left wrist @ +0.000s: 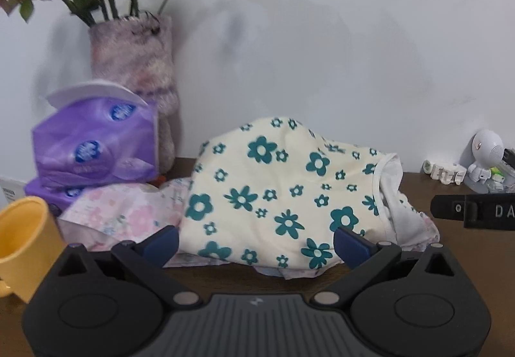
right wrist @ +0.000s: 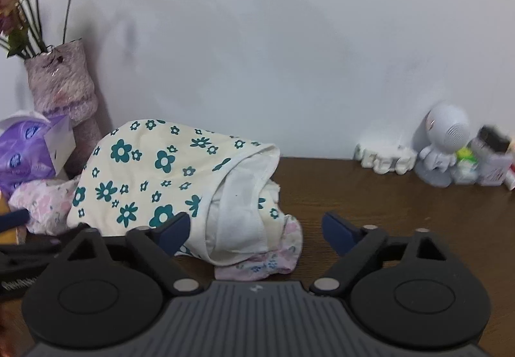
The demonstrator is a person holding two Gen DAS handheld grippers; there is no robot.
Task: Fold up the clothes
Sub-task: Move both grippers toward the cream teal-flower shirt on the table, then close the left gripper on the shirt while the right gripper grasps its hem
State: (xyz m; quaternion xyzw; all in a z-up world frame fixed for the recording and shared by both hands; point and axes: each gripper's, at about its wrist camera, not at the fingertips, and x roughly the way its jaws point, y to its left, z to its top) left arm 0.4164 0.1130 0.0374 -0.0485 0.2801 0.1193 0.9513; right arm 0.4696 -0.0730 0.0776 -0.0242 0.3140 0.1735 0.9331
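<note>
A crumpled cream garment with teal flowers (left wrist: 273,183) lies heaped on the brown table (left wrist: 466,260), its white lining (right wrist: 238,212) turned out at the right end. Under it lies a pink flowered cloth (left wrist: 122,212), which also pokes out at the front (right wrist: 267,263). My left gripper (left wrist: 257,244) stands open, its blue fingertips on either side of the heap's front edge without pressing on it. My right gripper (right wrist: 256,230) is open at the heap's right end, with the lining just past its left finger (right wrist: 175,228) and bare table before its right one.
A fuzzy purple vase of flowers (left wrist: 135,67) stands at the back left by the wall. Purple tissue packs (left wrist: 96,144) and a yellow cup (left wrist: 25,244) sit left of the heap. A white robot figure (right wrist: 441,144) and small items line the back right.
</note>
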